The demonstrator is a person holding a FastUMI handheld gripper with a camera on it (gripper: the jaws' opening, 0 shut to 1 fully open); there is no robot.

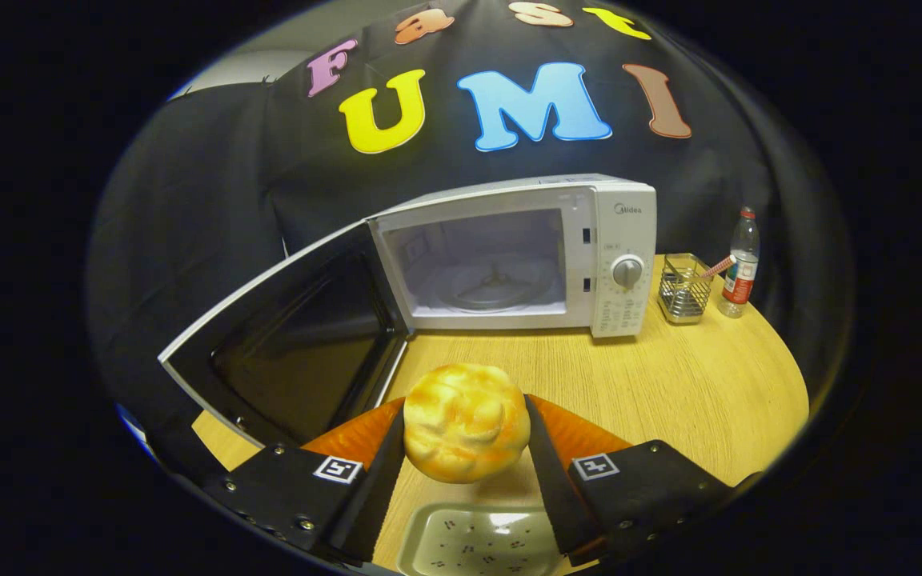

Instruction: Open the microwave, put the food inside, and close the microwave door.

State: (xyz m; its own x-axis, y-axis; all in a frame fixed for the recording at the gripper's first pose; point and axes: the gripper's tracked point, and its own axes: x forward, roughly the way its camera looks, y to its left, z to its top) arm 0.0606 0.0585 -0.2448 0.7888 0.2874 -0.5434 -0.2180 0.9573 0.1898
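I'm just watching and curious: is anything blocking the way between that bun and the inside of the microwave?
Nothing visible does. The claw is shut on the bun, held above the table. The microwave stands ahead with its door swung wide to one side, and only bare tabletop lies between the bun and the open cavity.

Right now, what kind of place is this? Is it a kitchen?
Probably a pretend kitchen set up in a booth, not a real one. A microwave with its door open sits on a wooden table, black cloth hangs behind, and the gripper holds a bread bun.
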